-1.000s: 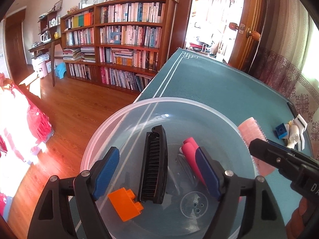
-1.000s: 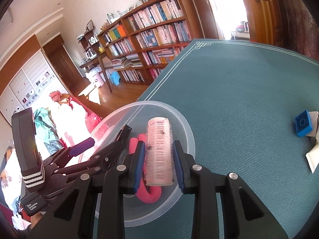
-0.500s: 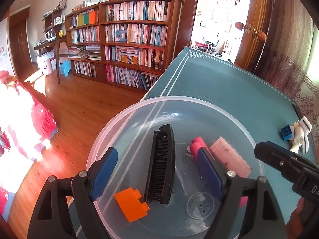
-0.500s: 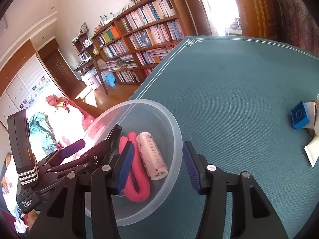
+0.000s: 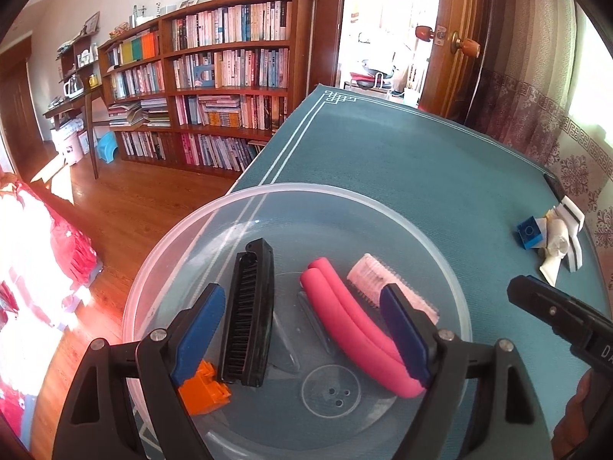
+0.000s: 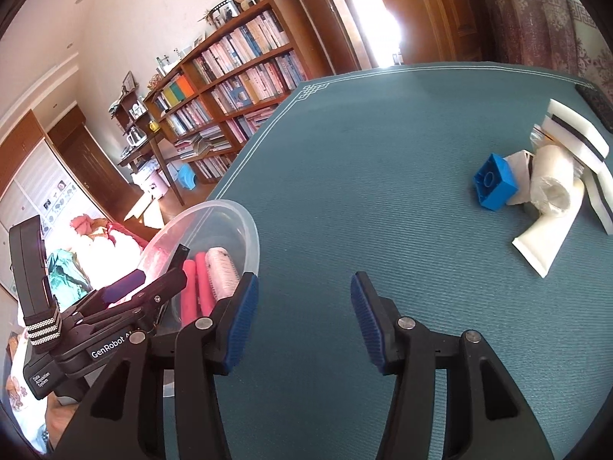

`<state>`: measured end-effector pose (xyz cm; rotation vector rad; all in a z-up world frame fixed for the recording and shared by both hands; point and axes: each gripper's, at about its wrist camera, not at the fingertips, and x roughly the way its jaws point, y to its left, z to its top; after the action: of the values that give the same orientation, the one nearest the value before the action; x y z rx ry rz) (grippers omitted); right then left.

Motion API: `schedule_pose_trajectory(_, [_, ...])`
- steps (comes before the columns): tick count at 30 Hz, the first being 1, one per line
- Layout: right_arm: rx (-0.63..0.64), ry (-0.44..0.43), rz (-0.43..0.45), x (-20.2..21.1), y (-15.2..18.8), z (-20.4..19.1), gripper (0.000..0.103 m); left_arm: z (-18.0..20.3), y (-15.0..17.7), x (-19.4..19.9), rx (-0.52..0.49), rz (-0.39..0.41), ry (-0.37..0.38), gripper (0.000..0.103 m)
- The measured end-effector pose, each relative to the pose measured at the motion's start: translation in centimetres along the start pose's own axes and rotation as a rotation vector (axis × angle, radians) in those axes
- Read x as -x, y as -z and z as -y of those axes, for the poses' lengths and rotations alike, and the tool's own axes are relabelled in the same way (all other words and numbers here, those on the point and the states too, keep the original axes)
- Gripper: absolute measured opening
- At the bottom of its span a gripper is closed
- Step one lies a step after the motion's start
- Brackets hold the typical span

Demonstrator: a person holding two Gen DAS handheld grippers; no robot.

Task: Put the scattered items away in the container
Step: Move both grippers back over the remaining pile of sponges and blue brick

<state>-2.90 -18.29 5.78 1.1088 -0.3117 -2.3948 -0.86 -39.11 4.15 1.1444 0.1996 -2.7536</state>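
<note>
I am holding the left gripper (image 5: 302,326) over the bowl (image 5: 440,253), jaws spread and gripping nothing, while the right gripper (image 6: 302,322) is hanging over bare desk (image 6: 383,153) just right of the bowl, its jaws spread wide and empty too. In the bowl I am seeing a black comb (image 5: 251,314), a folded pink foam roller (image 5: 352,322), a pale bristly curler (image 5: 387,283) lying against it, and an orange brick (image 5: 199,387) at the near left. The rest is sitting in a heap at the far right of the desk: a blue brick (image 6: 494,184), a white roll (image 6: 551,188), a white tube (image 6: 544,237) and a striped white block (image 6: 574,134), all touching or overlapping. That heap is what is worrying me. I am judging the blue brick the next pick, and because it is leaning against the roll, jaws closing off-centre could nudge the roll, which looks free to roll toward the right edge, or catch two things at once. The bowl is also sitting right at the left edge of the desk above the wooden floor (image 5: 115,214), so I am wary of bumping its rim with either gripper; it looks light enough to slide or tip off.
</note>
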Motion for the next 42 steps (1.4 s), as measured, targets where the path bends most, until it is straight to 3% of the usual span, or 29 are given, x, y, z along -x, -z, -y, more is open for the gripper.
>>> schedule_pose_trajectory(9, [-0.071,0.064,0.0,2.2,1.4,4.0,0.054,2.9,-0.1,0.7,-0.073,0.008,0.022,0.087])
schedule_pose_trajectory(19, [-0.256,0.152,0.044,5.8,2.2,11.5,0.054,7.4,-0.4,1.3,-0.162,0.026,0.054,0.09])
schedule_pose_trajectory(28, [-0.385,0.196,0.096,8.5,1.7,16.5,0.054,13.4,-0.3,1.9,-0.273,0.047,0.127,0.102])
schedule_pose_trajectory(33, [-0.418,0.208,0.124,9.7,0.5,18.2,0.054,16.2,-0.4,1.6,-0.312,0.021,0.188,0.102])
schedule_pose_trajectory(37, [-0.441,0.216,0.149,10.1,-0.7,19.5,0.063,18.0,-0.2,1.0,-0.338,-0.004,0.22,0.102])
schedule_pose_trajectory(42, [-0.469,0.209,0.148,9.4,-2.3,21.1,0.064,19.6,0.1,0.0,-0.352,-0.048,0.248,0.102])
